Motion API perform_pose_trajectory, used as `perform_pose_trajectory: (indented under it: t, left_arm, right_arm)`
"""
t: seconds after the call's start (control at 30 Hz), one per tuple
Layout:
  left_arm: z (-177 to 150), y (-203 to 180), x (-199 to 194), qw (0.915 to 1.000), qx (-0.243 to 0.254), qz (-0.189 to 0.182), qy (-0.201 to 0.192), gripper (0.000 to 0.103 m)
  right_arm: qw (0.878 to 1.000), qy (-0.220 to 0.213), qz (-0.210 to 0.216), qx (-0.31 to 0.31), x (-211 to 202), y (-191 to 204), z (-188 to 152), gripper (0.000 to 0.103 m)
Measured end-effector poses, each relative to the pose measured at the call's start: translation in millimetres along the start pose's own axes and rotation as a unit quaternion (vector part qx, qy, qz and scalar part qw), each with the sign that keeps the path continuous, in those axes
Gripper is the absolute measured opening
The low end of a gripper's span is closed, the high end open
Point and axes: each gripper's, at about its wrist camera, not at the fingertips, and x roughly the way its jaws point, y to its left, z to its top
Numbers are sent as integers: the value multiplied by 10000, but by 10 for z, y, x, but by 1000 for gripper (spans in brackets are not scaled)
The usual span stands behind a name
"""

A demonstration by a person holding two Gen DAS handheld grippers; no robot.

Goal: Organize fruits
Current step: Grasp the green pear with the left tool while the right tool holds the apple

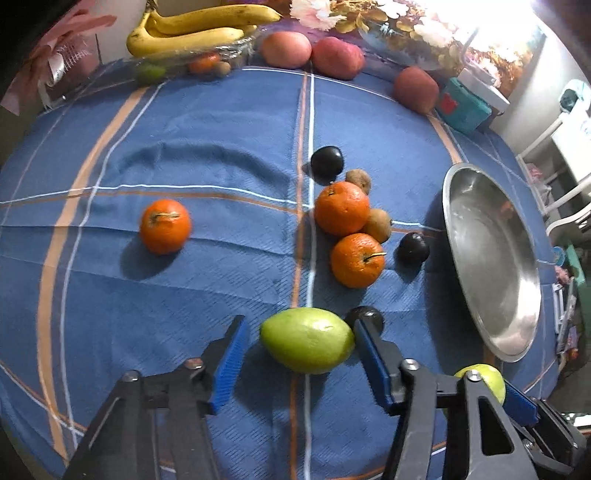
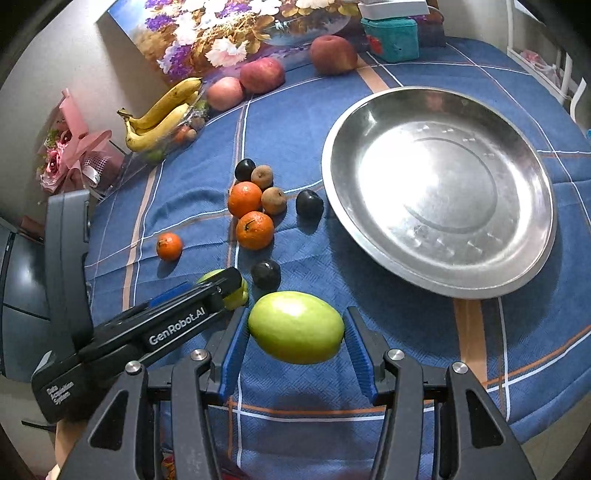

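On the blue checked tablecloth [image 1: 184, 147], against a floral picture [image 2: 221, 29], I see 1 empty round steel dish [image 2: 517, 258] with 3 oranges and small dark fruit loose beside it. The smooth pale green oval fruit [image 1: 308, 339] lies on the cloth between the left gripper [image 1: 299, 323] fingers; 1 pad touches it, the other stands clear, so nothing is grasped. My right gripper [image 2: 295, 314] is clamped on a second green oval fruit [image 2: 295, 326], held above the cloth near the dish.
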Motion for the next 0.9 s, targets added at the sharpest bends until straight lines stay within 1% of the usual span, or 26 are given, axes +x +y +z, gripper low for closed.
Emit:
perform_pose_trajectory:
  t: [0.1,0.3,0.33,0.4,0.47,0.5,0.53,0.6,0.63,0.67,0.77,0.9]
  left_arm:
    - [49,-13,45,10000,7,48,12,55]
    - [58,-177,93,9999,99,138,-35,55]
    - [54,-171,101,9999,71,98,-7,55]
    - [32,-121,140,9997,-117,-103,182,55]
    - [36,-72,252,9991,-245,-196,275,53]
    - [37,-82,233,9992,-263,-195,236,50]
    - [43,-105,218,9996,-209,-104,180,50]
    - [56,-149,182,9998,-32,196,37,50]
    - [56,-151,165,9997,8,250,10,50]
    - [57,-151,148,9997,11,247,-8,50]
    - [62,-109,64,9998,-173,67,-78,50]
    - [83,-12,-187,9984,-419,-56,-380,50]
  right_arm:
    - [10000,-19,48,3,-13,-52,32,53]
    - [9999,-95,27,-20,-53,-184,85,53]
    - [9999,-111,41,-38,-61,-196,95,53]
    - [9998,-155,81,-83,-89,-197,101,53]
    - [9995,-218,150,-176,-129,-171,99,53]
    - [9993,-244,195,-217,-146,-156,96,53]
    - [9990,-269,252,-267,-163,-134,90,53]
    - [9983,-290,326,-377,-185,-95,76,53]
    - [9979,-300,376,-424,-195,-75,74,53]
    - [9975,-308,434,-465,-203,-61,75,53]
    - [9962,-370,547,-570,-224,-45,91,53]
    - [9953,-545,533,-592,-274,-125,142,53]
